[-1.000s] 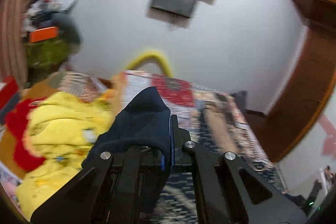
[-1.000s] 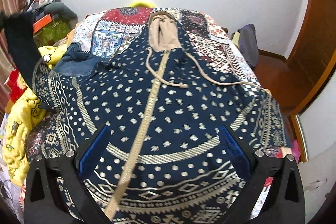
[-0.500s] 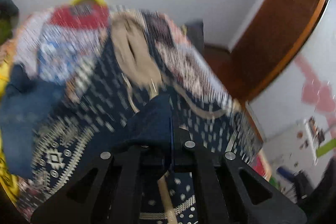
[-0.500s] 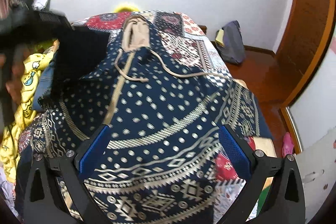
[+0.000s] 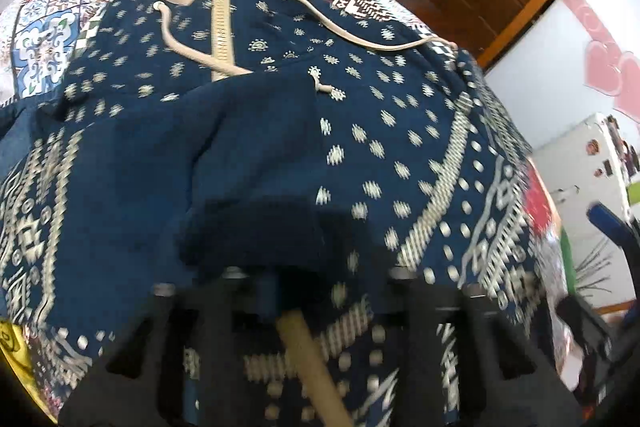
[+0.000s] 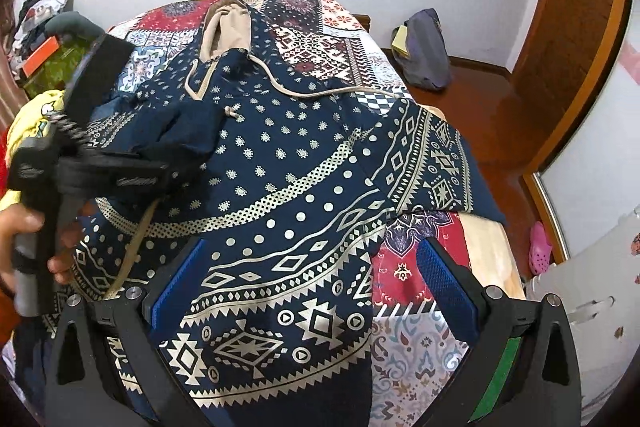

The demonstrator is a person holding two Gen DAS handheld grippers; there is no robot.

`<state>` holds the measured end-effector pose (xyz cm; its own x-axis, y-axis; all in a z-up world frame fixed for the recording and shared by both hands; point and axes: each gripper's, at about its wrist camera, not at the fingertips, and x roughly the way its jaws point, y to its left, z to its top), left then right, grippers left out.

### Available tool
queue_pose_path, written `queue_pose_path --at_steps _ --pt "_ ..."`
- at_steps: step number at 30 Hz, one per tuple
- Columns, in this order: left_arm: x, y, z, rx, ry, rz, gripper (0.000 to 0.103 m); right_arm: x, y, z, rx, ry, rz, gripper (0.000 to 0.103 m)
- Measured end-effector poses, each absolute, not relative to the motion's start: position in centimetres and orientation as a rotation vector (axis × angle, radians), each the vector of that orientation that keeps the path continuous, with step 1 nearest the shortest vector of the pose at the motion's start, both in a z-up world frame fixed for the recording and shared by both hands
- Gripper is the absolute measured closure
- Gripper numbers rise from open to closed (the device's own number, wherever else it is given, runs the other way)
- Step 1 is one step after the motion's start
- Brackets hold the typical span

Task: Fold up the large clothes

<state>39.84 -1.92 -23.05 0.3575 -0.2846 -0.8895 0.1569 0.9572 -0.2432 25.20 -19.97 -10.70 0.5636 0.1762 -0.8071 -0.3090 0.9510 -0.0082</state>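
A navy patterned hoodie [image 6: 304,187] with a beige hood [image 6: 224,31] and zip lies face up on the bed; it also fills the left wrist view [image 5: 400,131]. Its left sleeve [image 5: 224,163] is folded across the chest, inside out. My left gripper [image 5: 280,279] is shut on the dark sleeve cuff [image 5: 252,235], low over the hoodie's front; it shows from the side in the right wrist view [image 6: 160,167]. My right gripper [image 6: 308,279] is open and empty above the hoodie's hem.
The patchwork bedspread [image 6: 312,39] shows around the hoodie. Yellow clothes [image 6: 28,123] lie at the left bed edge. A grey bag [image 6: 424,51] stands on the wooden floor at the right. A white appliance [image 6: 592,315] stands at the lower right.
My left gripper has carried the sleeve from the left of the bed over onto the hoodie's chest and come down low. My right gripper has shifted a little right and stayed open.
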Motion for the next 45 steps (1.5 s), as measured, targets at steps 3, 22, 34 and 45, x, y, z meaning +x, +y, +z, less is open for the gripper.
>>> queue_pose_path --at_steps 3,22,34,45 --pt "37.3 -0.1 -20.8 -0.099 1.125 -0.294 0.052 25.1 -19.3 -10.2 -0.166 0.918 0.296 0.002" --pt "32.5 20.4 -24.2 -0.127 1.075 0.125 0.040 28.5 -3.1 -12.9 -0.392 0.953 0.511 0.002" --pt "32.5 21.3 -28.1 -0.213 1.086 0.113 0.037 30.1 2.8 -17.6 -0.572 0.966 0.534 0.053" --pt "32.5 20.9 -28.0 -0.206 1.092 0.141 0.037 31.8 -3.3 -12.8 -0.354 0.948 0.474 0.093"
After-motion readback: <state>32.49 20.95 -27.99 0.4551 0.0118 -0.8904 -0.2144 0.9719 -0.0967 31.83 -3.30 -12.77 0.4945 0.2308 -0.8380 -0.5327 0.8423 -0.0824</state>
